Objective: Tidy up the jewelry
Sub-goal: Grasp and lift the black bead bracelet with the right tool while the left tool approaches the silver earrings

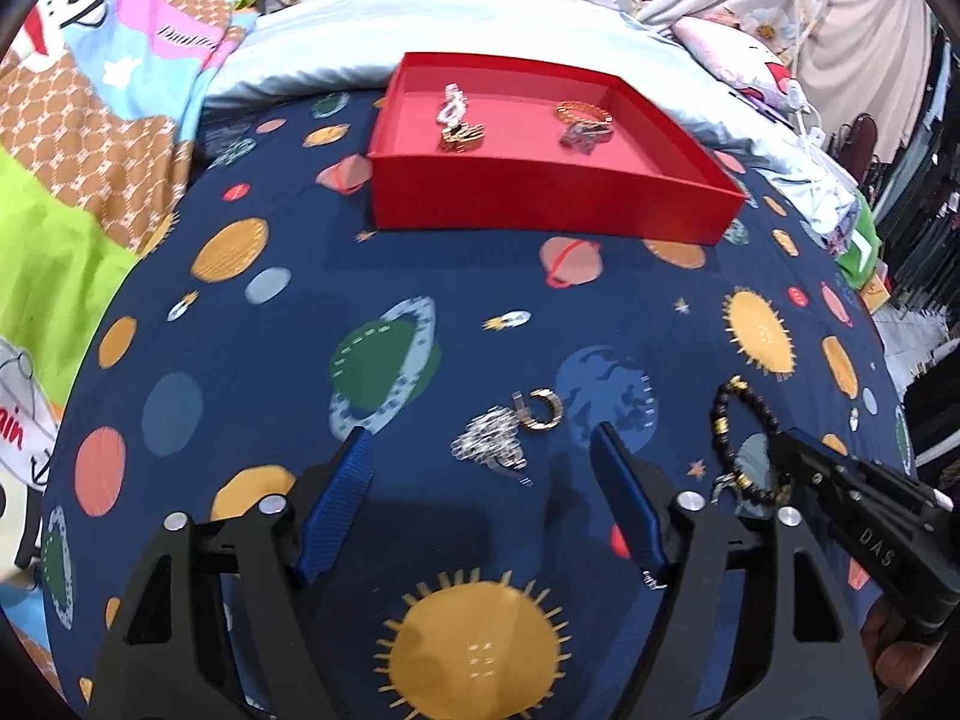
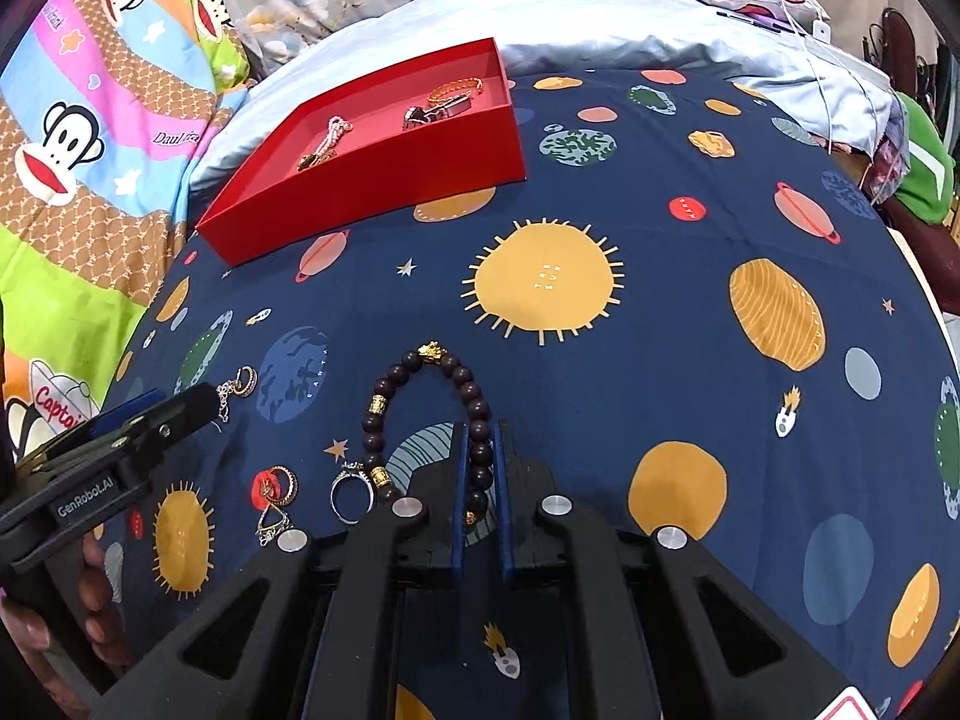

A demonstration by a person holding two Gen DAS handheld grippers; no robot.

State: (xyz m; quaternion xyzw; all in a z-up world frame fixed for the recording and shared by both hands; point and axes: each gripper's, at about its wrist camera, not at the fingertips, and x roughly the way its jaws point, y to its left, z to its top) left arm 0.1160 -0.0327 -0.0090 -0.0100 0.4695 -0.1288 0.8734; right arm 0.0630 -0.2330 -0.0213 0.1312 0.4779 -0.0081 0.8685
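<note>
1. Your right gripper has its blue fingers clamped on the right-hand strand of the dark beaded bracelet. The rest of the loop lies on the bed cover, arching away from the fingers, with its gold charm at the far end.
2. Your left gripper has its fingers spread wide apart, holding nothing. It hovers low over the cover.
3. Between and just beyond the left fingers lie a silver chain cluster and a gold hoop piece, touching each other.
4. Just left of the right fingers, a silver ring lies touching the bracelet's near left end. Further left sit gold hoop earrings and a small gold triangular piece, close together.
5. The red box stands open at the far edge of the navy planet-print cover, partly against the pale blue bedding behind it.
6. Inside the box: a pearl-and-gold piece toward the left, an orange-gold chain and a dark silvery item toward the right. Finer detail cannot be made out.
7. Cartoon-monkey bedding borders the cover on the left side.
</note>
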